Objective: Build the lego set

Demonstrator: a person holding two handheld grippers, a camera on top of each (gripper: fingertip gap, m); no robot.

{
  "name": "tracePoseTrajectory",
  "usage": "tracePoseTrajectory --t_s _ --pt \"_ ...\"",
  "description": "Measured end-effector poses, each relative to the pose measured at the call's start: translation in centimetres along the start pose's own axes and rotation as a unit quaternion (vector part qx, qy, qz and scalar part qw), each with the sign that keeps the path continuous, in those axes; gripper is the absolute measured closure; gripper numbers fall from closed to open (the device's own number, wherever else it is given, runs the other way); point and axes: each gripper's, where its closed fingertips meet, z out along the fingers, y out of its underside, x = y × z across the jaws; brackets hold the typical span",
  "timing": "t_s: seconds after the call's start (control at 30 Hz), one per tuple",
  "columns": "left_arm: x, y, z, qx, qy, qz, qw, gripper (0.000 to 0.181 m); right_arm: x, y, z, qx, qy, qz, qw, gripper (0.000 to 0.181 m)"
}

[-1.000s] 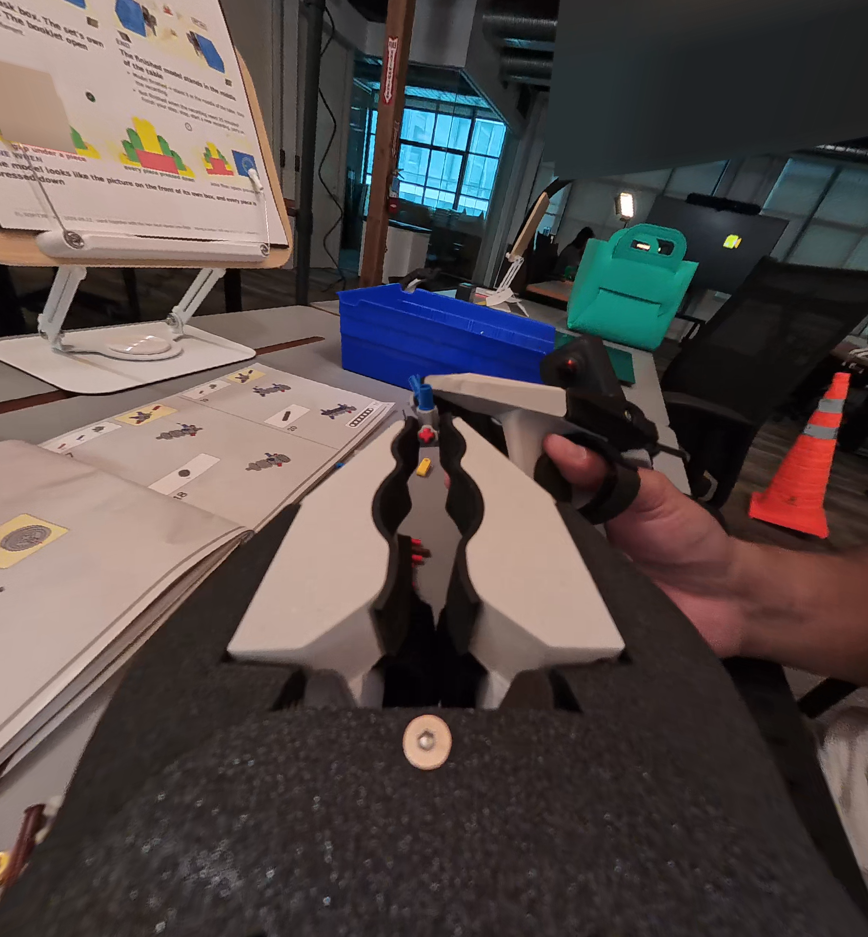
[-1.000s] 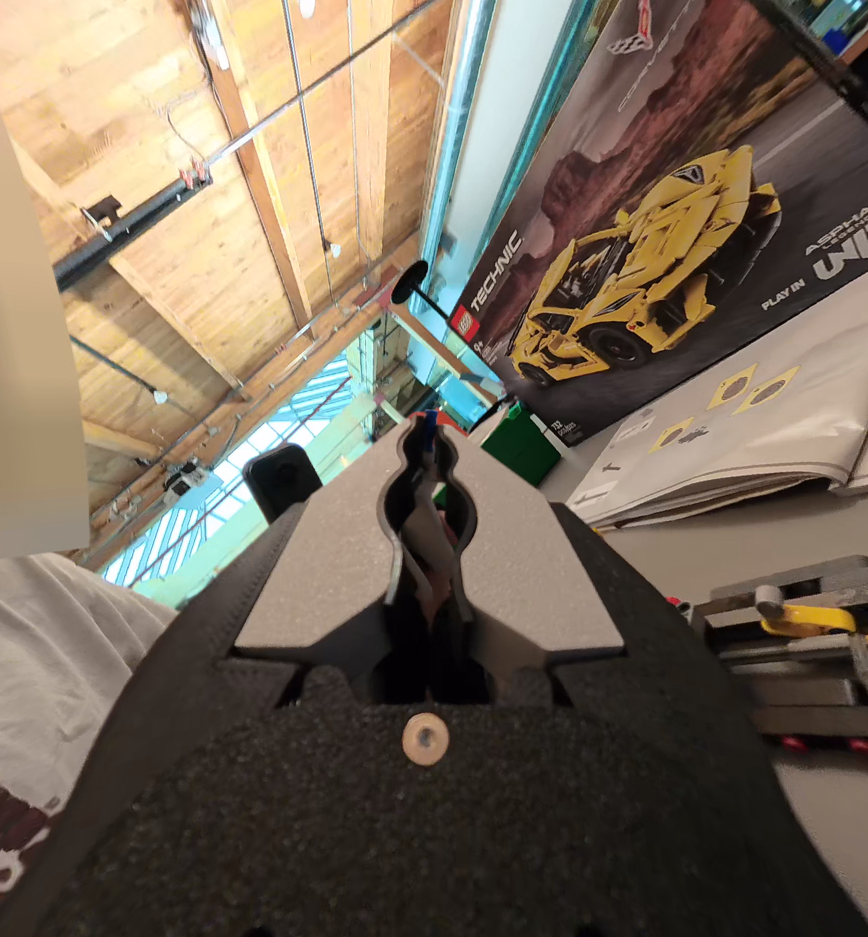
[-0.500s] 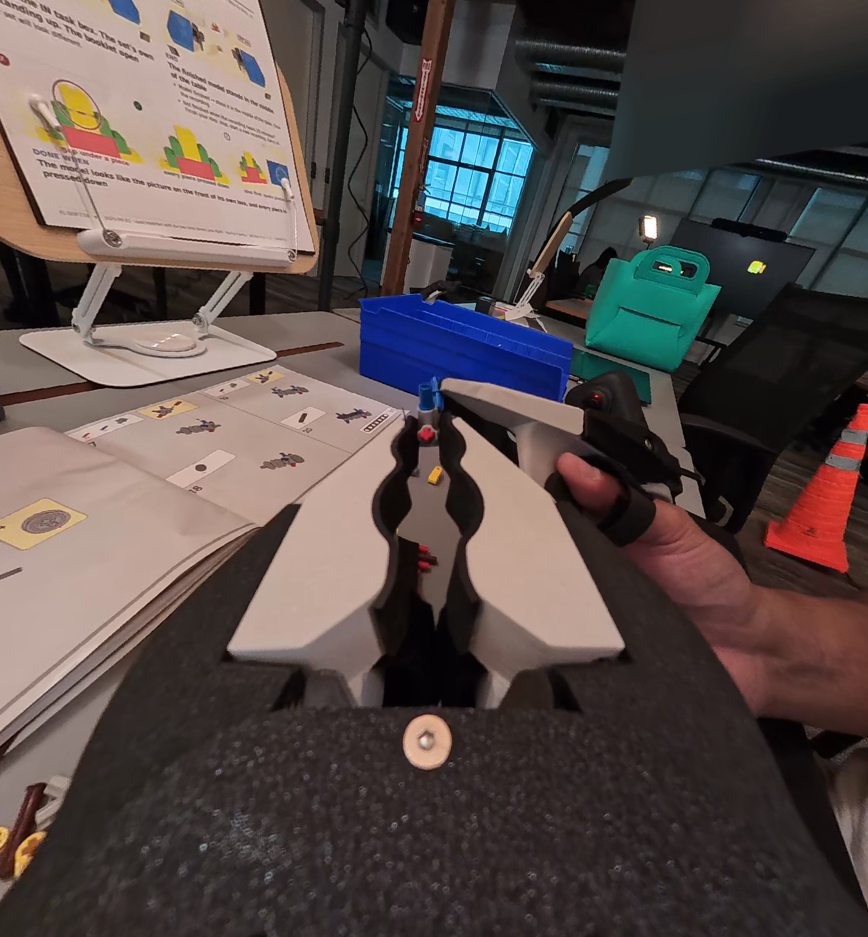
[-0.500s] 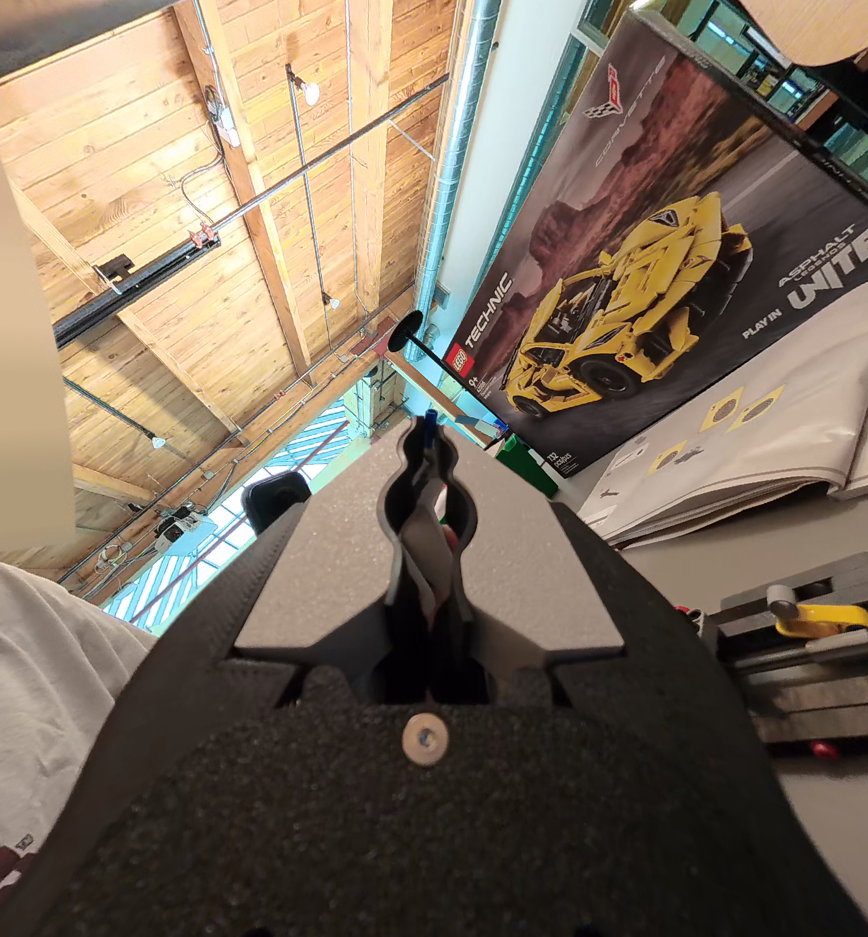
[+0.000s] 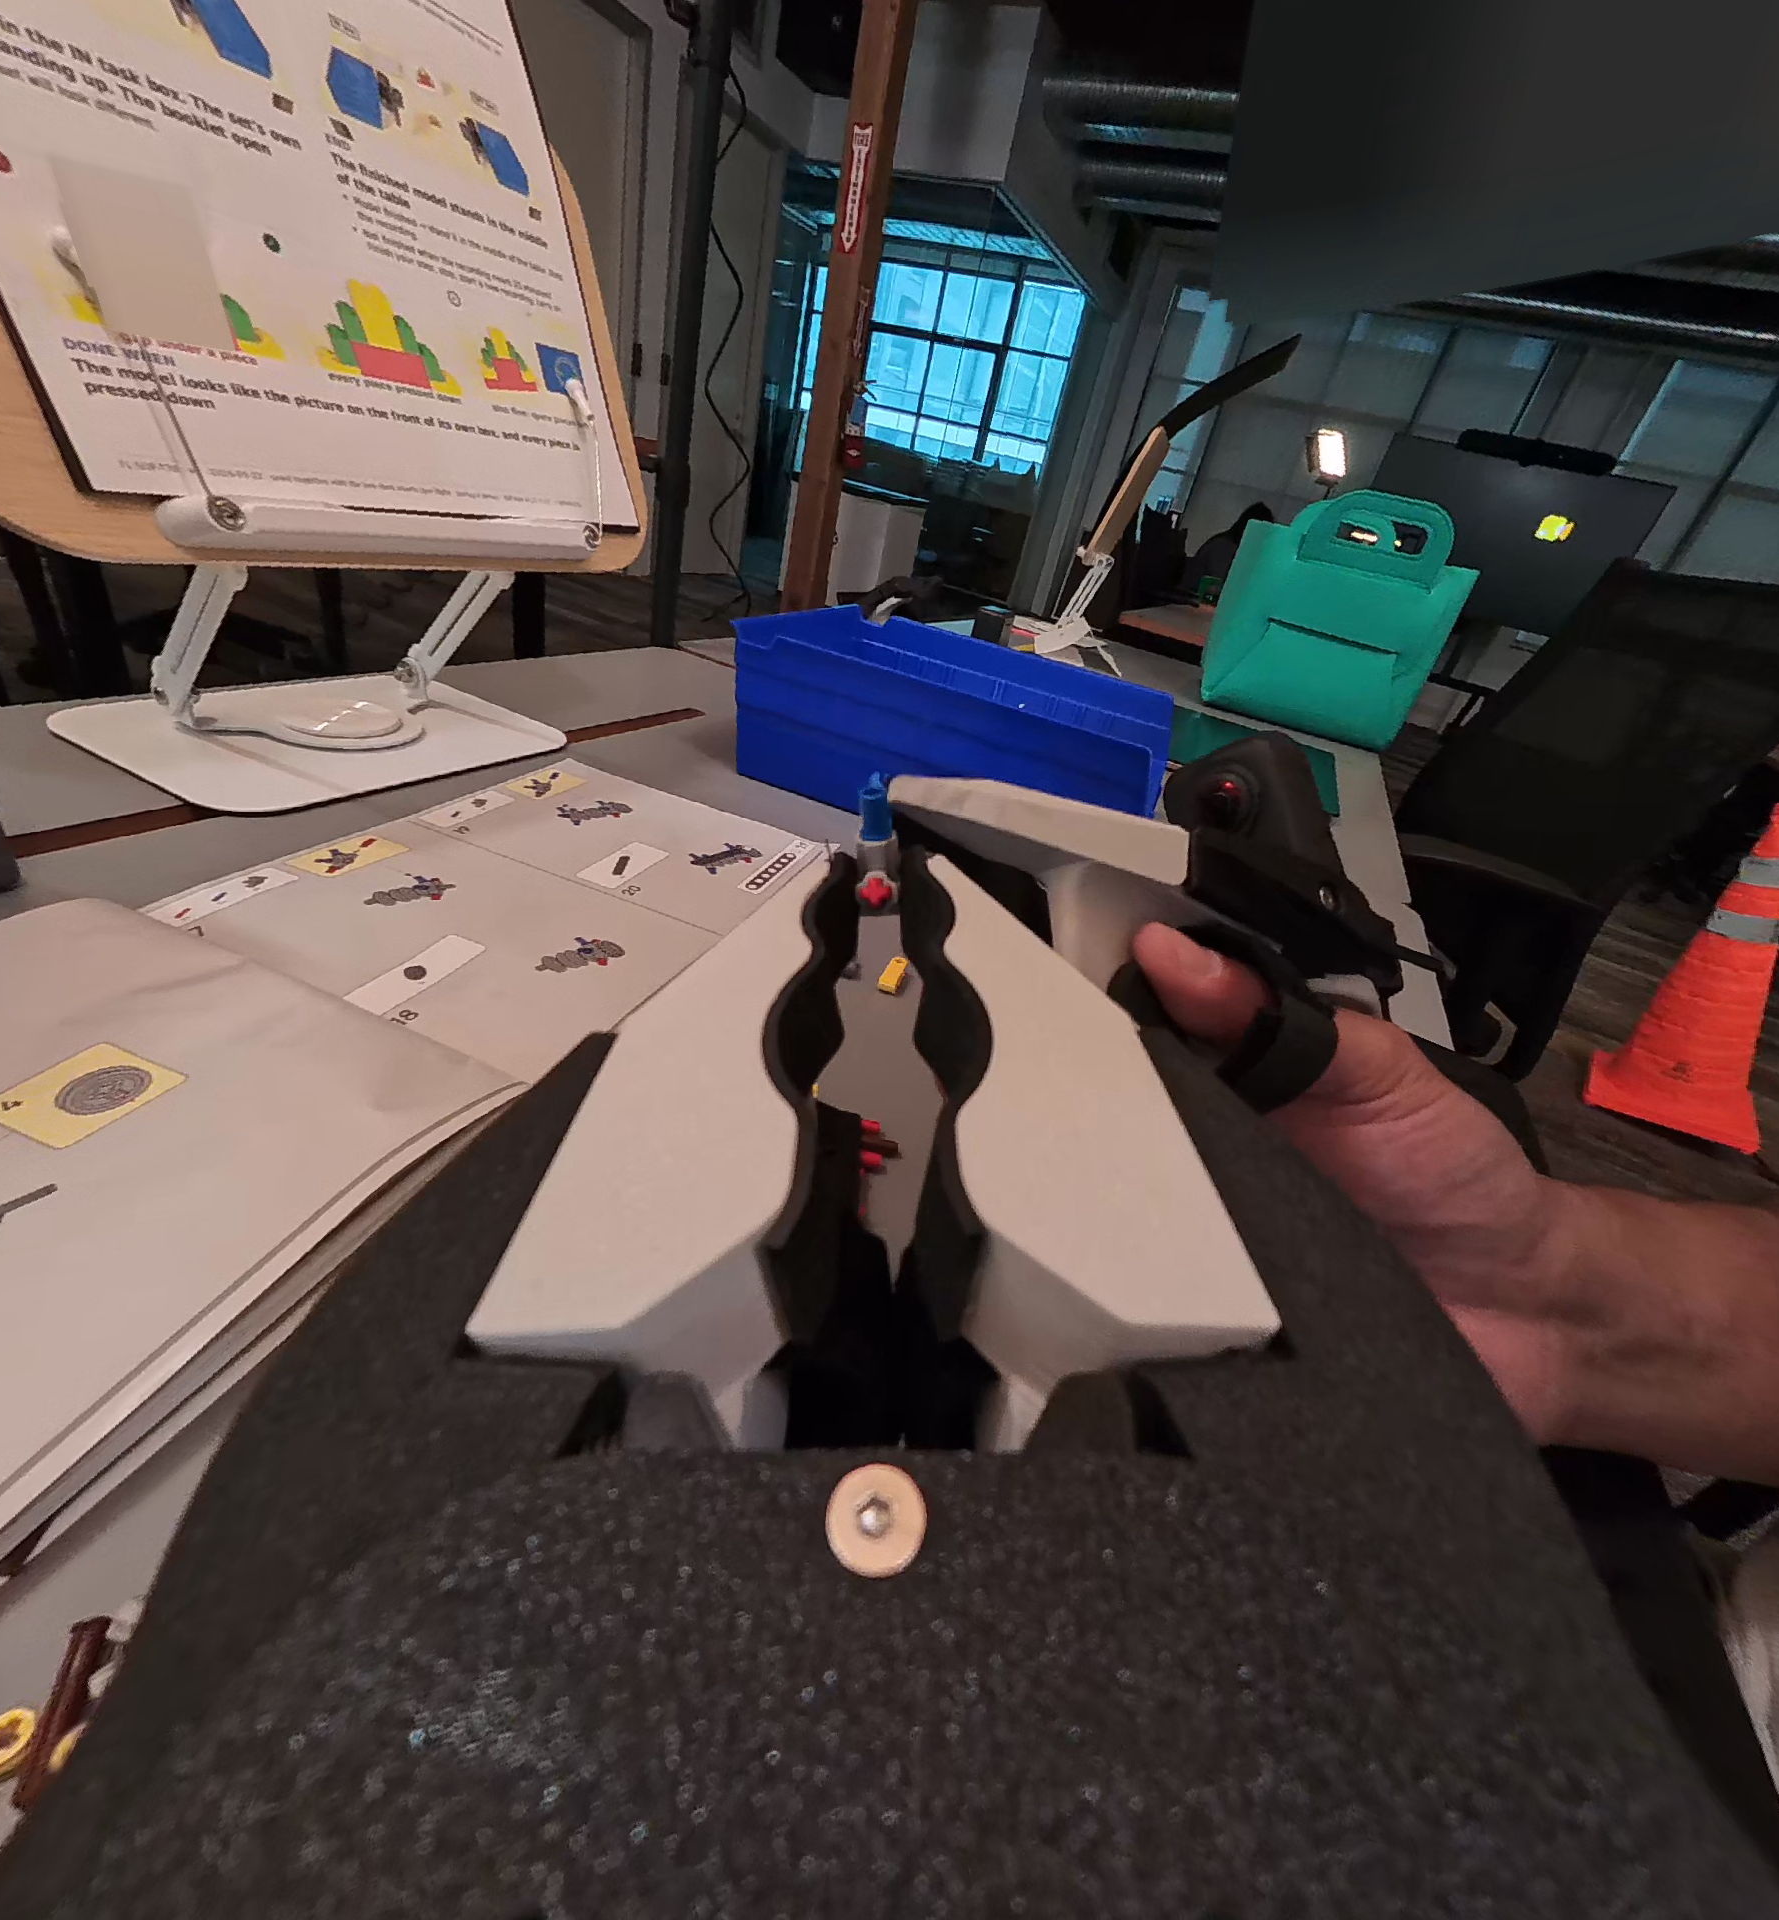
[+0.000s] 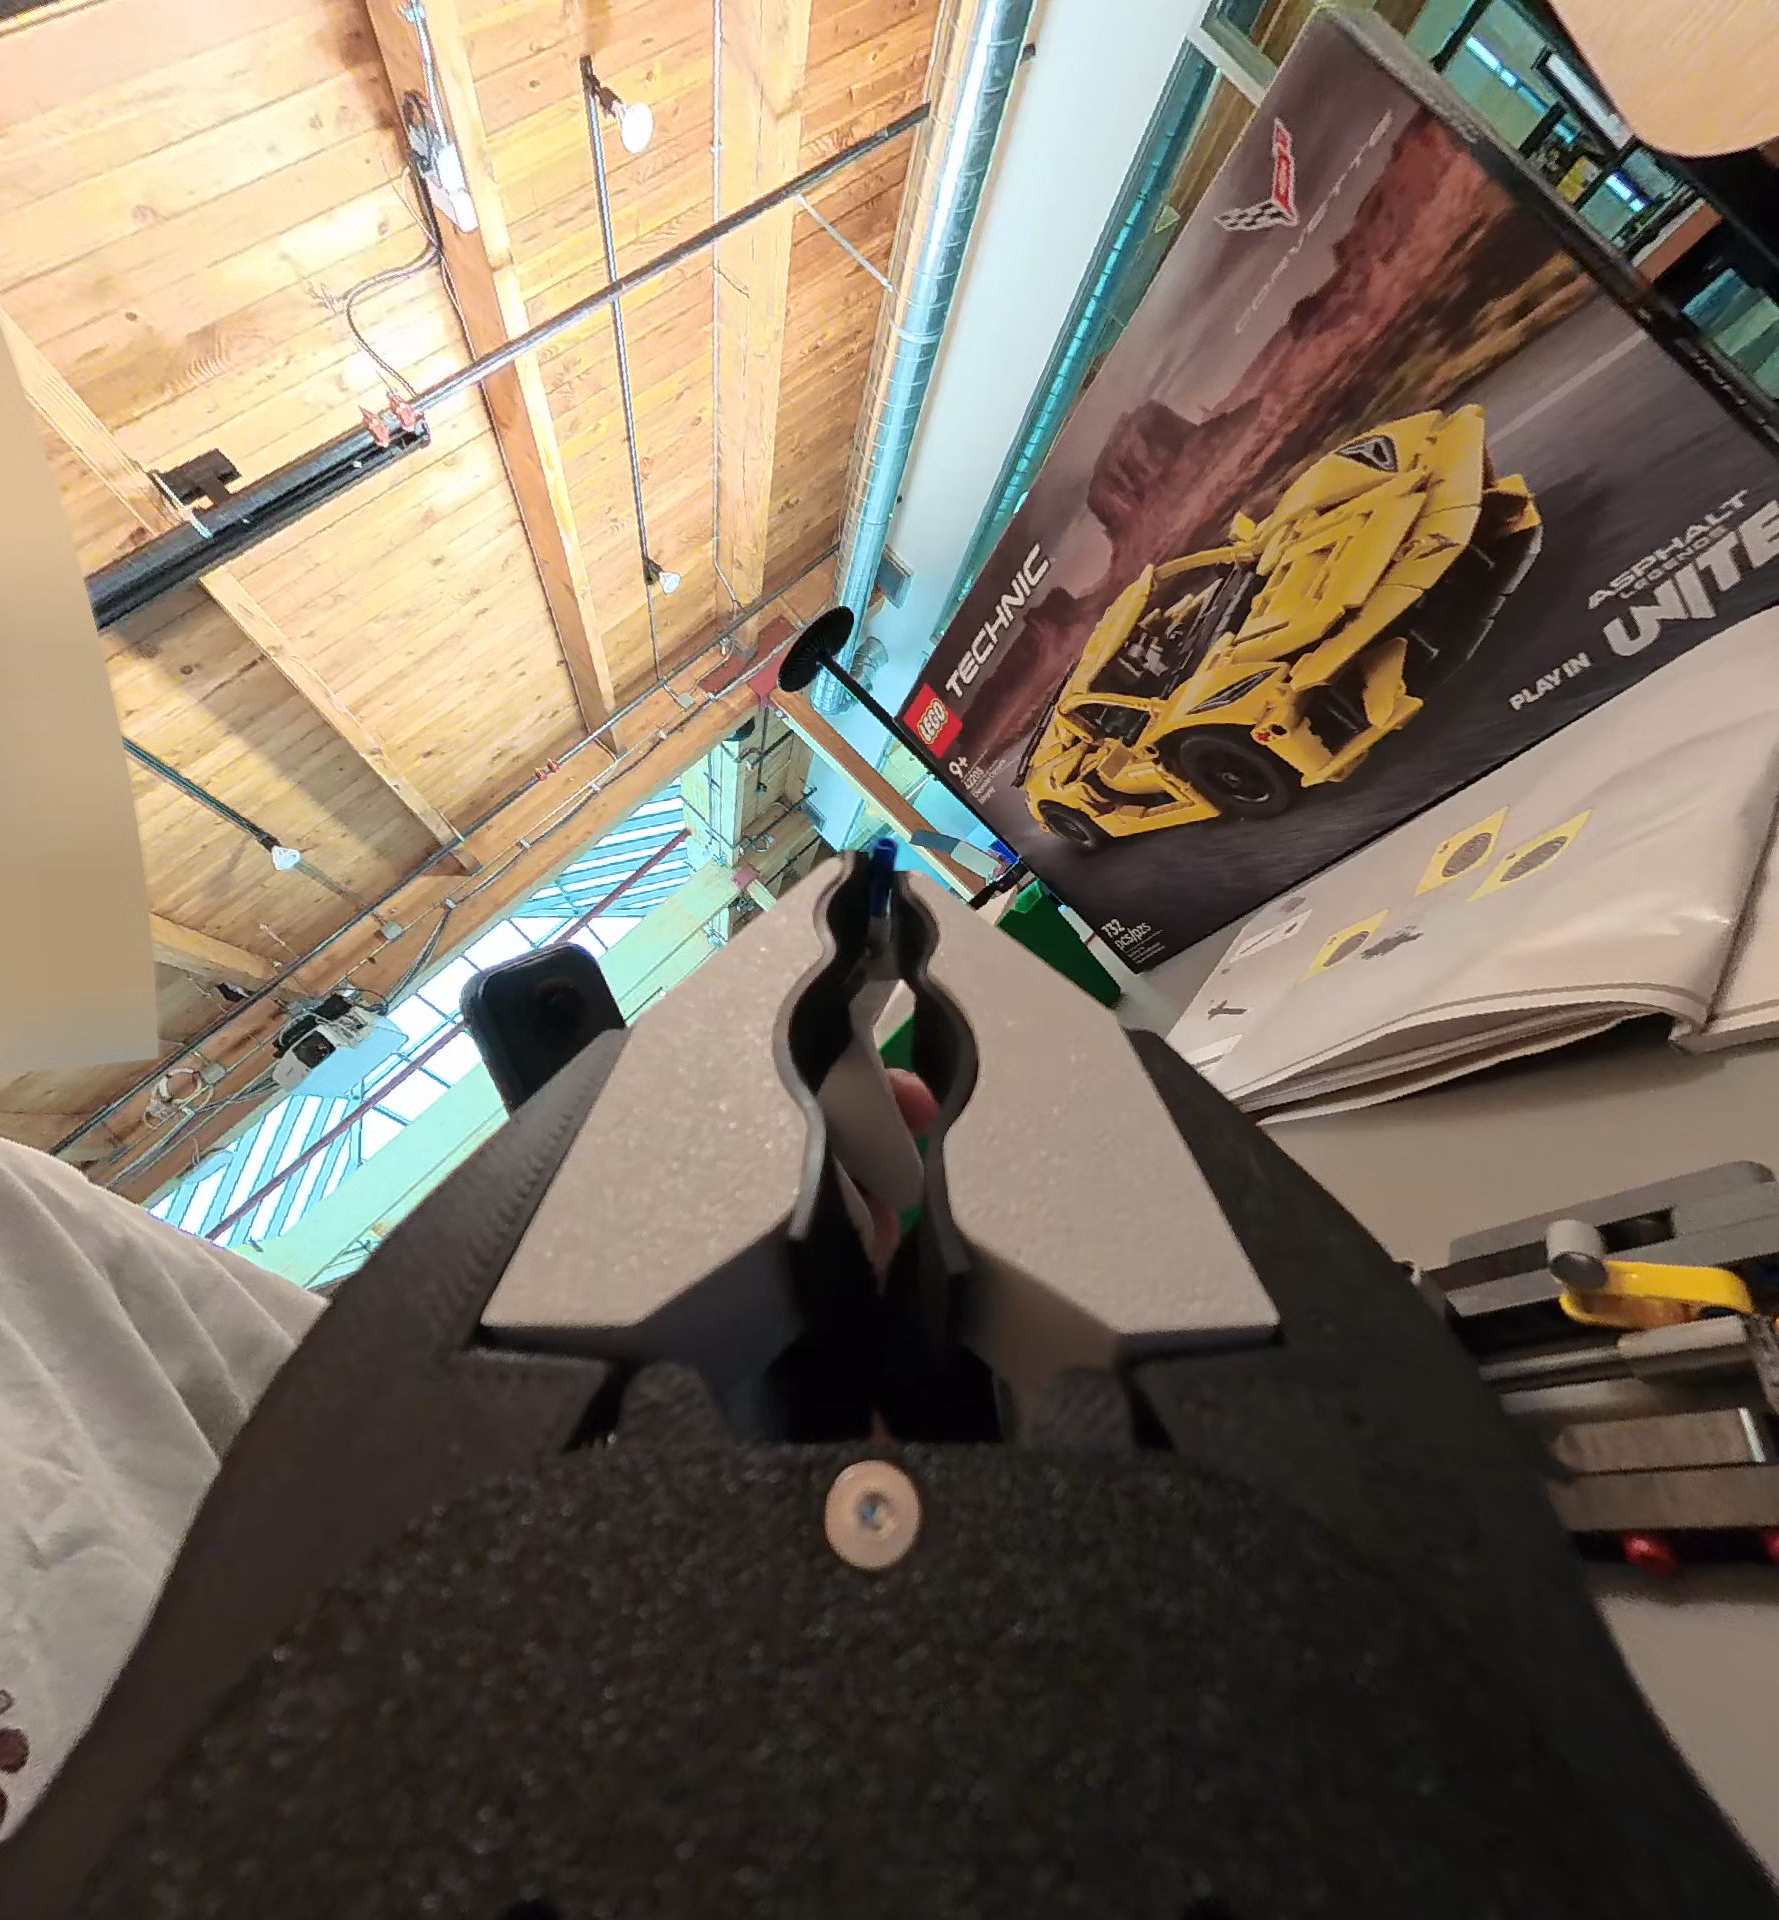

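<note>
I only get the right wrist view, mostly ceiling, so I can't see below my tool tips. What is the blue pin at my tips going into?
Observer: A small grey piece with a red cross end, pinched in the left tool. The blue pin stands on top of it.
Operator: What is on the table under them?
Observer: A loose yellow piece, seen between the left tool's fingers.
Operator: And straight behind?
Observer: A blue bin on the table.

Left wrist view looked forward and slightly down, close over the open instruction booklet (image 5: 241, 1039), toward the blue bin (image 5: 947, 707). Right wrist view tilted steeply upward at the wooden ceiling (image 6: 345, 416). Shared the booklet (image 6: 1539, 914).
</note>
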Motion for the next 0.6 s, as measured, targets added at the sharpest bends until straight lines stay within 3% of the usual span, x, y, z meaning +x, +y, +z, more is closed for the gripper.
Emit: tracePoseTrajectory --t_s 0.27,0.47,0.6 --pt "0.03 -0.02 -0.07 -0.003 0.002 0.020 1.000 0.175 -0.13 0.16 -0.08 -0.014 -0.003 -0.010 1.000 0.180" --pt "0.52 0.30 -0.43 -0.023 0.034 0.070 0.997 0.175 -0.44 0.67 -0.48 -0.081 -0.011 -0.039 0.996 0.180" --pt "0.55 0.51 -0.45 -0.027 0.032 0.076 0.996 0.175 -0.39 0.80 -0.70 -0.086 -0.011 -0.038 0.996 0.180"
